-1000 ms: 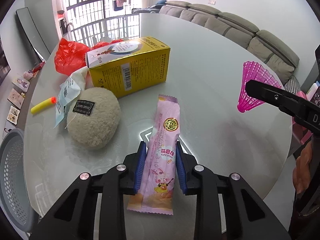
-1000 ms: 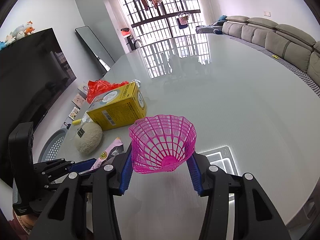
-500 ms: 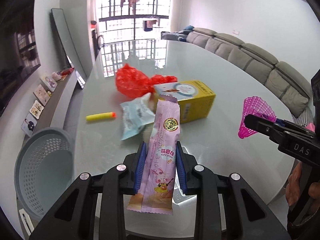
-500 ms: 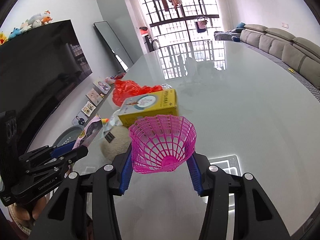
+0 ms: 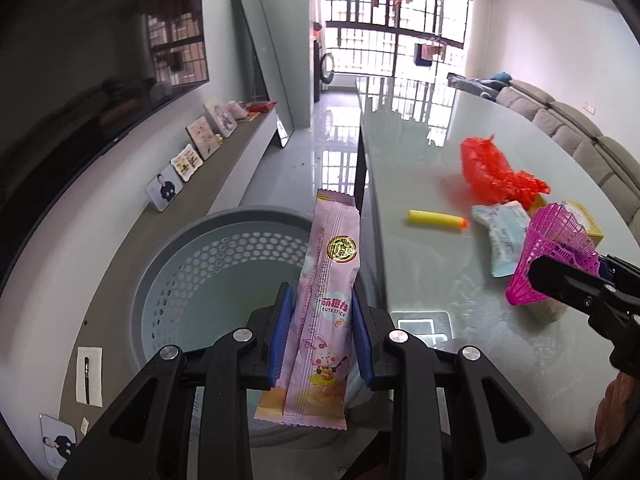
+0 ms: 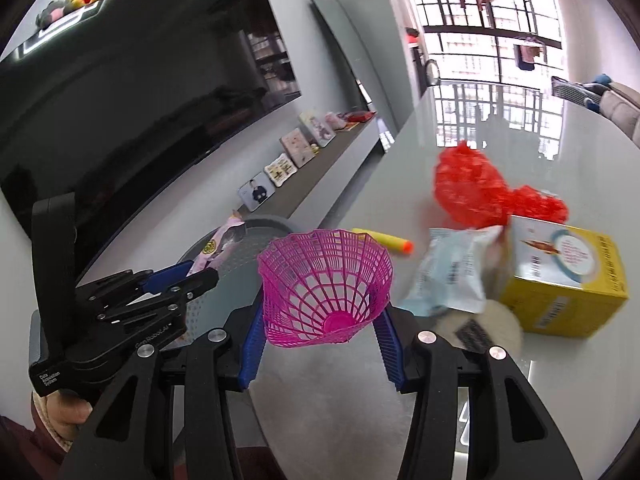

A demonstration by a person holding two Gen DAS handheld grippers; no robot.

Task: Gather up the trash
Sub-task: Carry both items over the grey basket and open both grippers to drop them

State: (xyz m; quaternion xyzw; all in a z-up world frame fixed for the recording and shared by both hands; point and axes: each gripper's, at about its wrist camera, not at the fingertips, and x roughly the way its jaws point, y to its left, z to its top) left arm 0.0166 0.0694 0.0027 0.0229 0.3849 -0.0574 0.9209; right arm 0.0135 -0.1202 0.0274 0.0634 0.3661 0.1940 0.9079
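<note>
**Wrapper and shuttlecock held at the basket's edge**

Left wrist view: the left gripper [image 5: 322,336] is nearly closed, its blue pads clamping a pink snack wrapper [image 5: 326,300] that stands upright over the grey perforated basket [image 5: 176,280] on the floor beside the table [image 5: 420,152]. On the table to the right lie a yellow foam dart [image 5: 436,218], a red plastic bag [image 5: 492,172] and a pale blue packet [image 5: 502,232].

Right wrist view: the right gripper [image 6: 320,344], part open, grips a pink plastic shuttlecock [image 6: 324,284] by its narrow end, above the table's near edge. Only this view shows the yellow box [image 6: 568,280] in full, the beige plush [image 6: 480,332] near it, and the person's hand [image 6: 60,416] carrying the left gripper.
</note>
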